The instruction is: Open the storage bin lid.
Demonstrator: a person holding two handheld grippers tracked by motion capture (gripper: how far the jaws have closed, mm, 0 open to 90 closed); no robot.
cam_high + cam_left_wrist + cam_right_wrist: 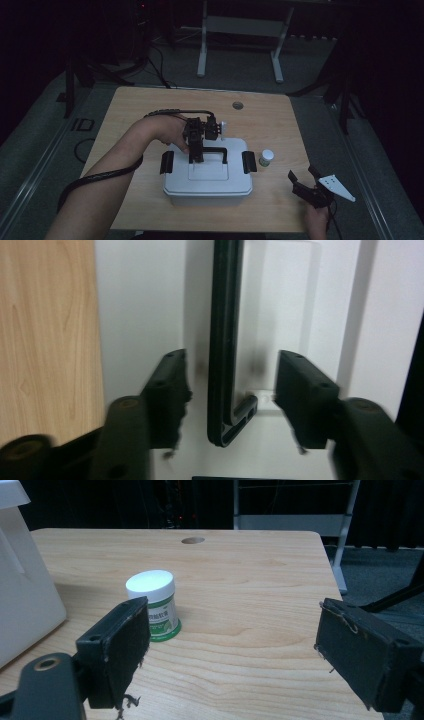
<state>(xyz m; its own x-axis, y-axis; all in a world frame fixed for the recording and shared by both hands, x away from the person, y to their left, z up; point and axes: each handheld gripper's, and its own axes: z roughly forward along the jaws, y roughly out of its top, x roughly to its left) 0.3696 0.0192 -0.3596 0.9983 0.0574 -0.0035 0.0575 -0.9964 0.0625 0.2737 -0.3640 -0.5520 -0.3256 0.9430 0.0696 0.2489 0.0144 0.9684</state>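
A white lidded box [207,182] sits on the near middle of the wooden table [140,110], with a black latch at each end and a black handle [220,150] lying on its lid. The left gripper [196,155] hangs over the far left part of the lid, pointing down at the left end of the handle. In the left gripper view the handle [222,340] runs up between the two jaws, its corner just ahead of the pads. The jaws stand partly closed around it, with a gap on either side of the bar: a narrow one on the left, a wider one on the right. They do not press on it.

The right gripper [305,179] rests near the table's near right corner, well apart from the box, its jaws spread wide with nothing between them. In the right gripper view a small jar [152,605] with a white lid and green label stands upright just beyond its left jaw. In the high view the jar [267,158] is just right of the box's right latch.
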